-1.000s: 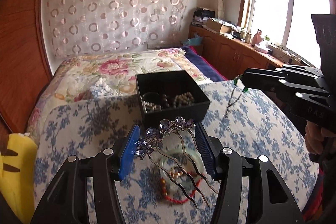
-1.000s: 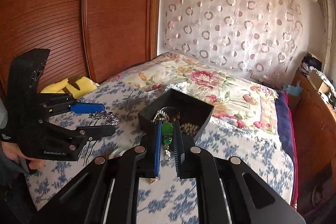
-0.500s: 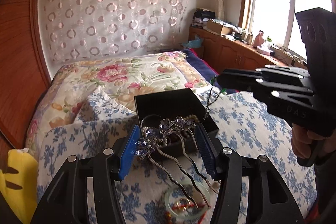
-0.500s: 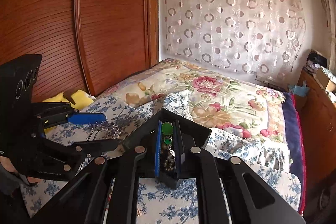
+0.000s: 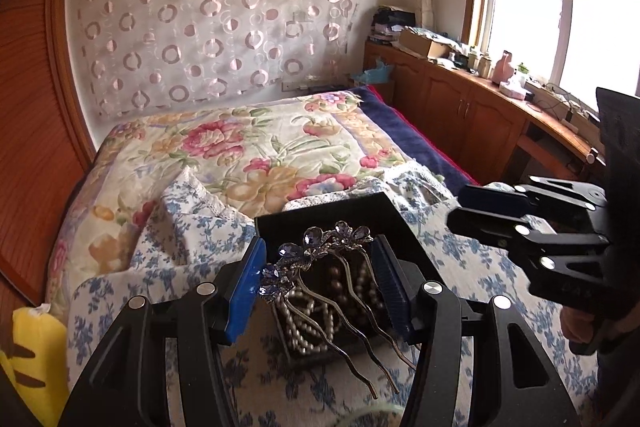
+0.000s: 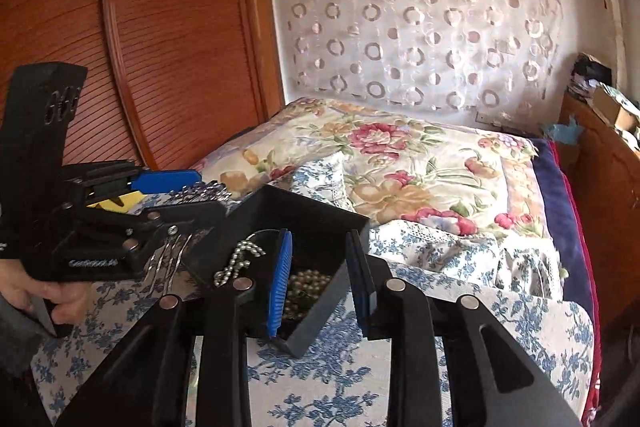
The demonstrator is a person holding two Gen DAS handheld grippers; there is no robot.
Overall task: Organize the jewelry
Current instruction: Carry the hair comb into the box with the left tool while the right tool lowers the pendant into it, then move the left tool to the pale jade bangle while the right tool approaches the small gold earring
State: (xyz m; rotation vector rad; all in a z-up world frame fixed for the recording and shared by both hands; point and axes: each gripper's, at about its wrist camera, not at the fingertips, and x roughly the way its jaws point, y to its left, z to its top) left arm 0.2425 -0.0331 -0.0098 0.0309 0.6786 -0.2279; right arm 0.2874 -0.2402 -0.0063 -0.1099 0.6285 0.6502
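A black jewelry box (image 5: 344,215) (image 6: 312,223) sits on the blue-flowered cloth and holds pearl strands (image 5: 304,315) (image 6: 308,287) and beads. My left gripper (image 5: 320,283) is shut on a silver hair comb with purple crystal flowers (image 5: 320,251), held just above the box; the comb's prongs hang toward me. It also shows in the right wrist view (image 6: 200,195). My right gripper (image 6: 318,279) is open and empty over the box's near right corner. In the left wrist view it (image 5: 464,207) hovers right of the box.
The blue-flowered cloth (image 5: 460,259) covers a bed with a floral quilt (image 5: 248,155). A yellow plush (image 5: 36,355) lies at the left. A wooden wardrobe (image 6: 160,47) stands left, wooden cabinets (image 5: 472,115) under the window at right.
My right gripper has opened and the green pendant necklace it held is gone from its fingers. My left gripper has carried the hair comb forward over the box.
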